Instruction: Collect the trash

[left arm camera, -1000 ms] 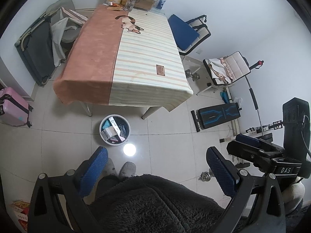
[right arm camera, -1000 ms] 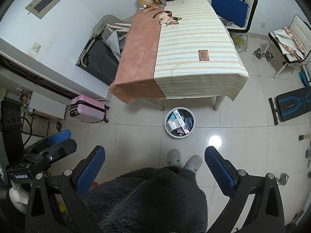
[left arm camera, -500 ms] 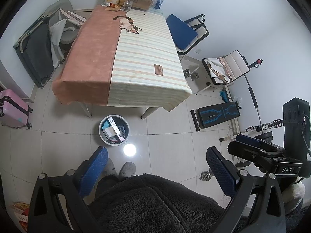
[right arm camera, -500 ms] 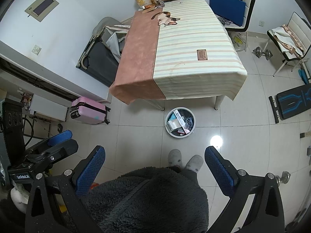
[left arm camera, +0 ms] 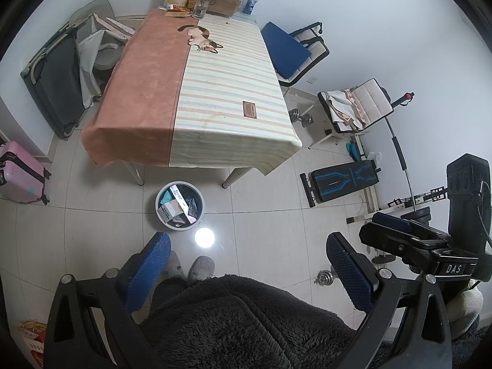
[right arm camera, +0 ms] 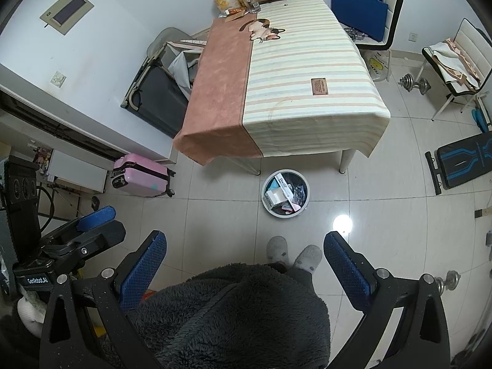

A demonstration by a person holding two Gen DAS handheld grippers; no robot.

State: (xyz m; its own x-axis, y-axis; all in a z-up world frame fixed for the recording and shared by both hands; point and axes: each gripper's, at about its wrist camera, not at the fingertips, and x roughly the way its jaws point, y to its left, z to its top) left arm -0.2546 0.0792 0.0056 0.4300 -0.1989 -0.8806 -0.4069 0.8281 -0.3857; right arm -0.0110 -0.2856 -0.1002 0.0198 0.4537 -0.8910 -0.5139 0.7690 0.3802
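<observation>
A round white trash bin (left arm camera: pixel 199 197) stands on the tiled floor by the table's near edge, holding boxes and wrappers; it also shows in the right wrist view (right arm camera: pixel 300 178). My left gripper (left arm camera: pixel 249 264) is open and empty, held high above the floor. My right gripper (right arm camera: pixel 246 261) is open and empty at the same height. The right gripper appears at the right of the left wrist view (left arm camera: pixel 409 240). The left gripper appears at the left of the right wrist view (right arm camera: pixel 73 240). The table (left arm camera: pixel 215 92) carries snack bags, bottles and a cardboard box (left arm camera: pixel 224 0) at its far end.
A pink suitcase (right arm camera: pixel 141 178) stands left of the table and a folded cot (left arm camera: pixel 52 80) leans on the wall. Chairs (left arm camera: pixel 292 52), dumbbells (left arm camera: pixel 299 117) and a weight bench (left arm camera: pixel 344 180) fill the right side. My dark fleece and slippers (left arm camera: pixel 196 267) show below.
Both views have shifted slightly, the table and bin drifting a little in the frames. The grippers stay open and nothing has been picked up.
</observation>
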